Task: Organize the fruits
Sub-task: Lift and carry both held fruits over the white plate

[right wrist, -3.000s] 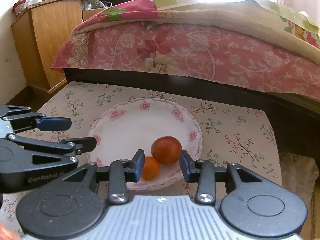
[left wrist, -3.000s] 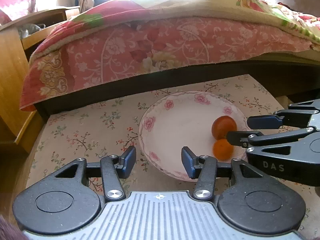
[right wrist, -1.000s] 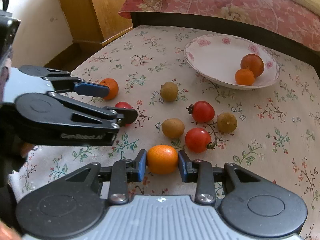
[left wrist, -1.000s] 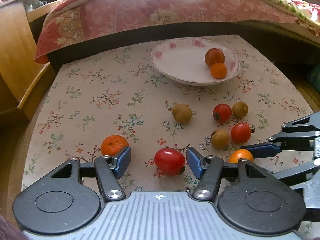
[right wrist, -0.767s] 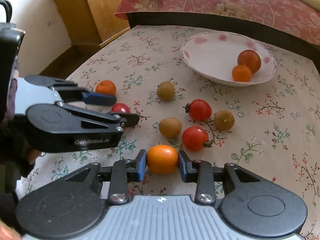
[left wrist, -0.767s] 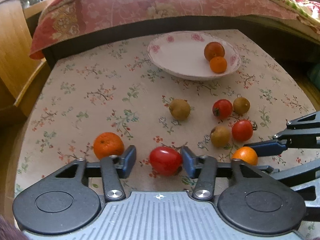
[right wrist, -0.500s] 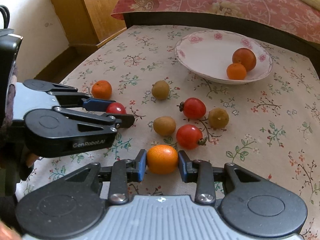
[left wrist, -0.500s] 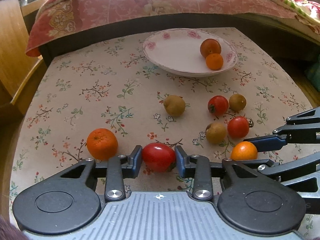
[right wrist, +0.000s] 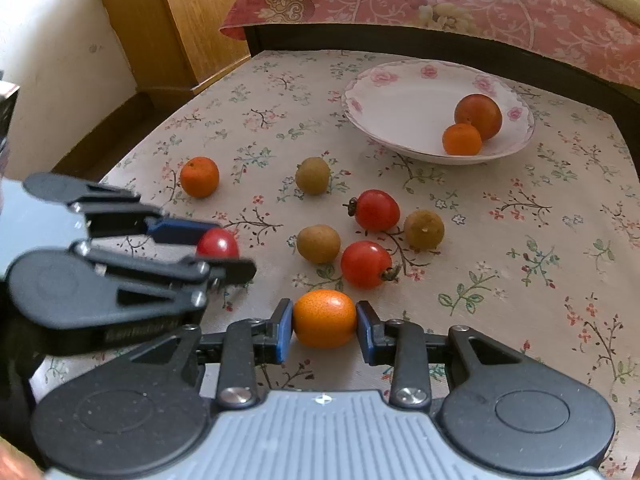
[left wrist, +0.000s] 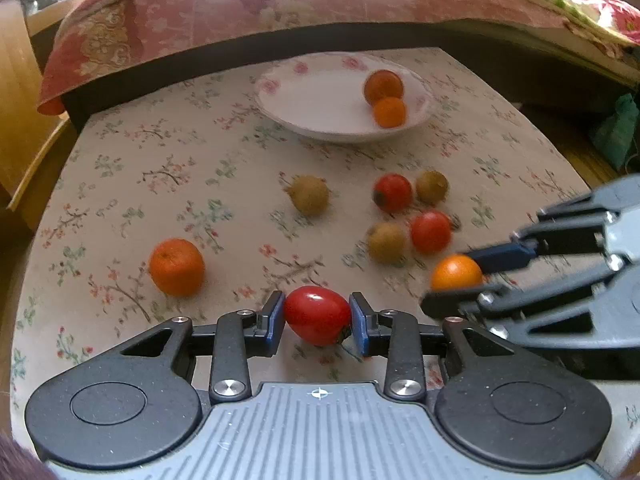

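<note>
My left gripper (left wrist: pixel 317 317) is shut on a red tomato (left wrist: pixel 316 314) near the table's front edge. To its right, my right gripper (right wrist: pixel 324 324) is shut on a small orange (right wrist: pixel 324 323); the same orange (left wrist: pixel 456 272) shows in the left wrist view. A white flowered plate (right wrist: pixel 400 108) at the far side holds a dark red fruit (right wrist: pixel 478 117) and a small orange (right wrist: pixel 462 139). On the floral cloth lie two tomatoes (right wrist: pixel 377 210) (right wrist: pixel 366 264), three brown round fruits (right wrist: pixel 313 176) (right wrist: pixel 319 243) (right wrist: pixel 424 229) and an orange (right wrist: pixel 199 177).
A bed with a pink flowered cover (right wrist: pixel 460 4) runs along the table's far edge. A wooden cabinet (right wrist: pixel 176 20) stands at the far left by a white wall. A green object (left wrist: pixel 618 128) lies off the table's right side.
My left gripper closed onto the red tomato. The right gripper kept its hold on the small orange. Both views have shifted slightly over the table.
</note>
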Tool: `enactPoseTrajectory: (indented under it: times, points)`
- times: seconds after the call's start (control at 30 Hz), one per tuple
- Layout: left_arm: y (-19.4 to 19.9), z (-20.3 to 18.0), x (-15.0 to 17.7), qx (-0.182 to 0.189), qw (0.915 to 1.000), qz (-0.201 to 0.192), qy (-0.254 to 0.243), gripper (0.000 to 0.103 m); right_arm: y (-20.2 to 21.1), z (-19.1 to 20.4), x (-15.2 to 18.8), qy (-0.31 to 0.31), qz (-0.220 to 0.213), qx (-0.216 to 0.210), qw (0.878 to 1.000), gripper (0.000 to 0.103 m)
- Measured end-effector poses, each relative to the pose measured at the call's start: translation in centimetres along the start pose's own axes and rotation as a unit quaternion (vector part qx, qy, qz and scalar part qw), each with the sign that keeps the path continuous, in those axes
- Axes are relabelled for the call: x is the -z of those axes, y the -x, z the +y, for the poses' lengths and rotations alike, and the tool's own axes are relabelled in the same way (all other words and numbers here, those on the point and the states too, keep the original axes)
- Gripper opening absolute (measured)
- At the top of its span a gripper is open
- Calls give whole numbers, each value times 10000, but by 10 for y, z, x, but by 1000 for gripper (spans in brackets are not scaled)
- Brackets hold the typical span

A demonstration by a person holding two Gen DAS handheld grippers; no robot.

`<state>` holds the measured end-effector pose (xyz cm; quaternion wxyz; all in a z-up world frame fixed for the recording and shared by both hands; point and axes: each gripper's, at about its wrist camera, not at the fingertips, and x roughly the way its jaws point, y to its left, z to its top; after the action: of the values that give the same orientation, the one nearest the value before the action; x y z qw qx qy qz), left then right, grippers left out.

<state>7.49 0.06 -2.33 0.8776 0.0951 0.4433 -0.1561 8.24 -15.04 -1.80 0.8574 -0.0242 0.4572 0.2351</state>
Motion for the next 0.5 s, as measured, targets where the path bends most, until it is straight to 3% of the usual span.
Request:
enactPoseTrajectory:
  times: [0.5]
  points:
    - [4,-17,15,-184,9993,-56,-306,45,3,4,9,308,-64,210,9993,36]
